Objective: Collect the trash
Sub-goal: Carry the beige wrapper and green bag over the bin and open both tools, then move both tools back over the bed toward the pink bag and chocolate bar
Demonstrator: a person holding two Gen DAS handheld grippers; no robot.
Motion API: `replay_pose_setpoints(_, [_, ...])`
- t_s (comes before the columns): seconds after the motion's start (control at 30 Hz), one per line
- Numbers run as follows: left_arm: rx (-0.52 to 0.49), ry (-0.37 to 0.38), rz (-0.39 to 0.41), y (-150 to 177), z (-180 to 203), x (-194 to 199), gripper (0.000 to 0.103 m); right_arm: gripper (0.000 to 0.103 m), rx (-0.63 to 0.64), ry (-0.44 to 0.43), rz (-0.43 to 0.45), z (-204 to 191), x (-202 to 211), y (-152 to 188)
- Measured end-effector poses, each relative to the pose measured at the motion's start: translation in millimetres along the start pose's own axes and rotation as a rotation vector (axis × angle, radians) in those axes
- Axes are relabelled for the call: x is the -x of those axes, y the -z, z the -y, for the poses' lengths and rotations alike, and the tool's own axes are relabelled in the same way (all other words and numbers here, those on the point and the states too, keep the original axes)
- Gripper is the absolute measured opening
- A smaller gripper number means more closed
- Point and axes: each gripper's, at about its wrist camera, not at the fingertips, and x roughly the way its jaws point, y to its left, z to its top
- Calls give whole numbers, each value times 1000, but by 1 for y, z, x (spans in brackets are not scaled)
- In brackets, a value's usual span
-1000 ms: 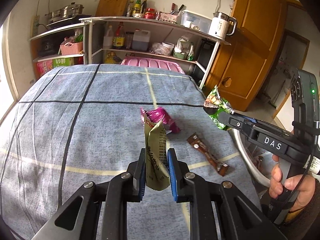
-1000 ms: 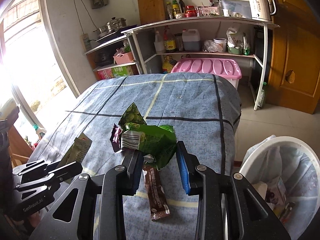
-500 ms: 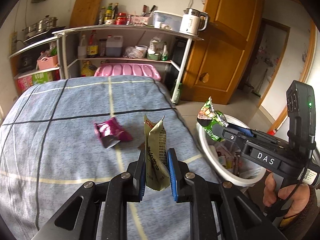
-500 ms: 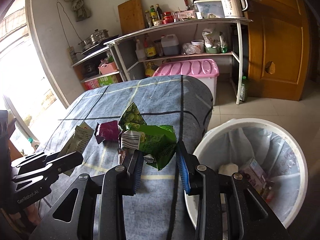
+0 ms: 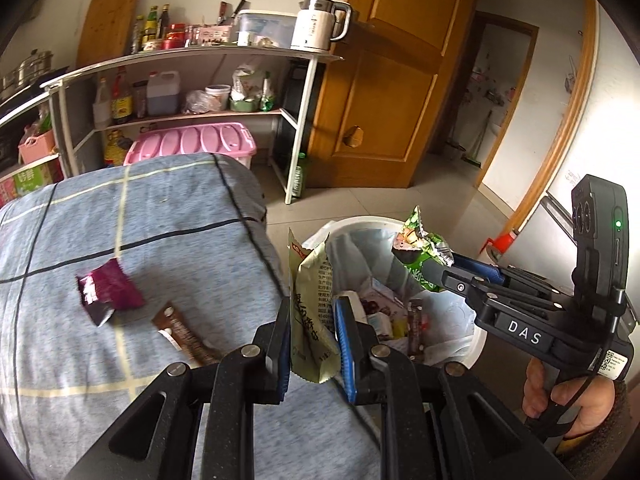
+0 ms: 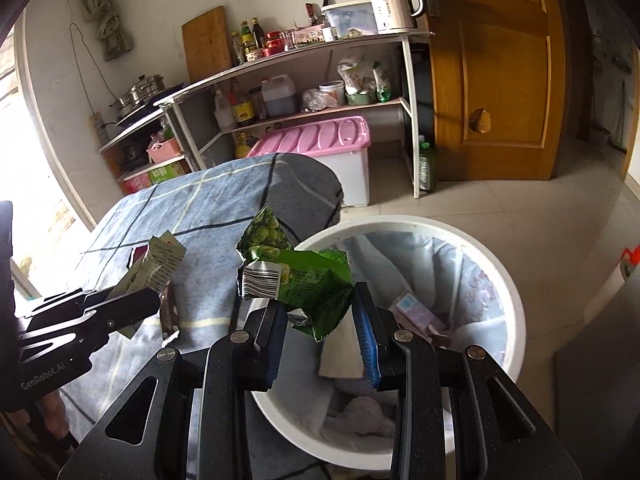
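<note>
Partly hidden behind the left gripper (image 5: 312, 344), the brown bar wrapper (image 5: 182, 334) is lying on the blue checked cloth (image 5: 168, 216), its near end cut off by the black finger. Its print is too blurred to read. The maroon packet (image 5: 108, 290) is sitting just left of it, apart from it, and in the right wrist view only a dark sliver of it is showing behind the tan one. The left gripper's pads are pinching the tan wrapper (image 5: 314, 308) upright, at the table's right edge, beside the bin (image 6: 508, 292). The right gripper (image 6: 320, 332) is clamping the crumpled green packet (image 6: 304, 276) over the bin's near rim, its jaws standing a little wider around the bulk. The person's right hand (image 5: 560, 396) is gripping the handle at the lower right, half cut off by the frame. Inside the bin, the lined bottom is holding cartons and wrappers that are hard to tell apart, and the gripper bodies are covering its near side. Far off, a shelf rack (image 5: 200, 60) is carrying bottles and a white kettle (image 5: 316, 26), with a pink-lidded box (image 6: 316, 140) below and a wooden door (image 6: 500, 80) to the right.
</note>
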Motion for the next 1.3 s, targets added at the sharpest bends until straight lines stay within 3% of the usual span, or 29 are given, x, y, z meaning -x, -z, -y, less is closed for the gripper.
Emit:
replay_pose_setpoints(0.47, [-51, 72, -116, 3, 49, -61, 20, 34, -40, 116, -108, 59, -14, 21])
replay_pose_setpoints(0.57, [-52, 66, -130, 3, 51, -67, 25, 37, -44, 128, -120, 65, -16, 22])
replay_pose_setpoints(0.63, [-56, 72, -128, 4, 53, -67, 35, 41, -47, 145, -127, 67, -16, 24])
replay_pose_setpoints(0.7, [-56, 70, -123, 4, 53, -65, 38, 51, -52, 149, -136, 68, -17, 25])
replay_pose_setpoints(1.3, [-15, 33, -65, 7, 25, -28, 38, 51, -45, 129, -102, 42, -6, 25])
